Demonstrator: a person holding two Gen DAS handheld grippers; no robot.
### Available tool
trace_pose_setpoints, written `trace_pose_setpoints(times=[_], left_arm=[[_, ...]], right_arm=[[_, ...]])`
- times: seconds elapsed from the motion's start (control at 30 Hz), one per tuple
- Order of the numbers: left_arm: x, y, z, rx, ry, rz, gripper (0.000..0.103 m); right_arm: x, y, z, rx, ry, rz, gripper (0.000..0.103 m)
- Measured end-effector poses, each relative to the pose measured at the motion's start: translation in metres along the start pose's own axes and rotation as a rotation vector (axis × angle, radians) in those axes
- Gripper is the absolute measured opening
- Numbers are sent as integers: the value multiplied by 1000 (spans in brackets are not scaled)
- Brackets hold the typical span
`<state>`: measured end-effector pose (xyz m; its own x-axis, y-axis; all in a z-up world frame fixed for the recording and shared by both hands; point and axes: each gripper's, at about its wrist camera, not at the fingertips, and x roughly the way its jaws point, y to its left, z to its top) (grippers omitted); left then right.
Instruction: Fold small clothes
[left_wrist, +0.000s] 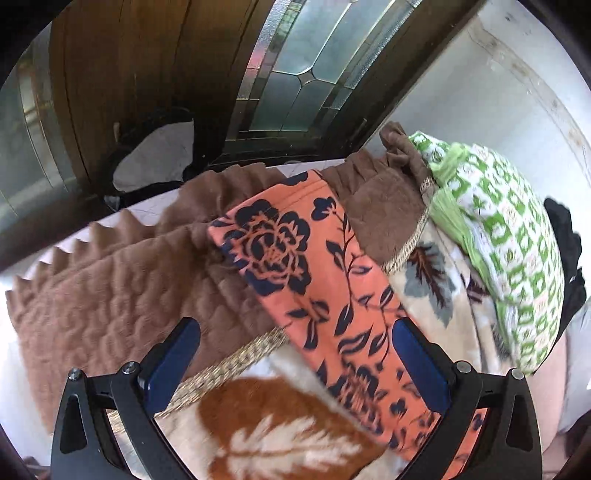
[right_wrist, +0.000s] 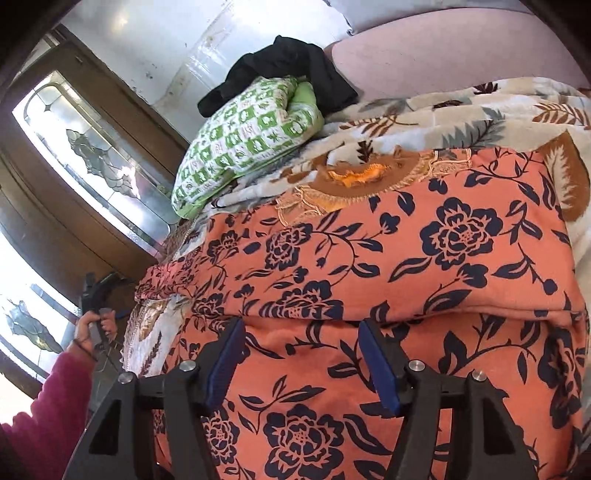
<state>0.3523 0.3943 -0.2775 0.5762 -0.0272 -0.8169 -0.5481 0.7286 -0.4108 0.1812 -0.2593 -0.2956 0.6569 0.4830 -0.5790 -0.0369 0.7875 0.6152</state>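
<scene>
An orange garment with dark blue flowers lies spread on the bed, a fold edge running across it. My right gripper stands open just above that fold, its blue pads apart with the cloth lying flat between them. My left gripper is open wide over the garment's narrow end, and the cloth passes near its right-hand pad. In the right wrist view the left gripper shows at the far left, held by a hand in a magenta sleeve.
A cream blanket with leaf prints covers the bed, and a brown quilted cover hangs at its edge. A green-checked pillow and a black cloth lie by the wall. A wooden door with leaded glass stands close.
</scene>
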Motion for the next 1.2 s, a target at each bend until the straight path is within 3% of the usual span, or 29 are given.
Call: trace_pose_setpoints(times=[0.1, 0.17, 0.27, 0.3, 0.37, 0.43, 0.53, 0.77, 1.03, 1.2], left_arm=[[16, 0, 4, -25, 3, -19, 87], [30, 1, 7, -38, 23, -29, 62], [40, 3, 7, -53, 5, -56, 37], [40, 4, 7, -51, -18, -69, 34], [41, 1, 7, -36, -38, -99, 9], [34, -6, 7, -6, -74, -105, 7], [11, -37, 5, 121, -129, -143, 5], [-79, -163, -38, 466, -150, -280, 5], [-174, -330, -177, 836, -81, -436, 5], [-188, -397, -290, 975, 46, -526, 5]], right_arm=[[-5, -1, 2, 2, -16, 3, 63], [-7, -1, 3, 0, -24, 1, 60], [-7, -2, 5, -11, -26, -7, 52], [-6, -3, 5, -17, -26, -18, 48], [-6, -4, 5, -22, -28, -43, 38], [-8, -7, 6, -17, -45, -67, 37], [-18, -12, 9, -2, -89, -93, 33], [-53, -29, 22, 73, -199, -117, 33], [-107, -65, 38, 214, -326, -158, 33], [-147, -98, 45, 301, -403, -173, 33]])
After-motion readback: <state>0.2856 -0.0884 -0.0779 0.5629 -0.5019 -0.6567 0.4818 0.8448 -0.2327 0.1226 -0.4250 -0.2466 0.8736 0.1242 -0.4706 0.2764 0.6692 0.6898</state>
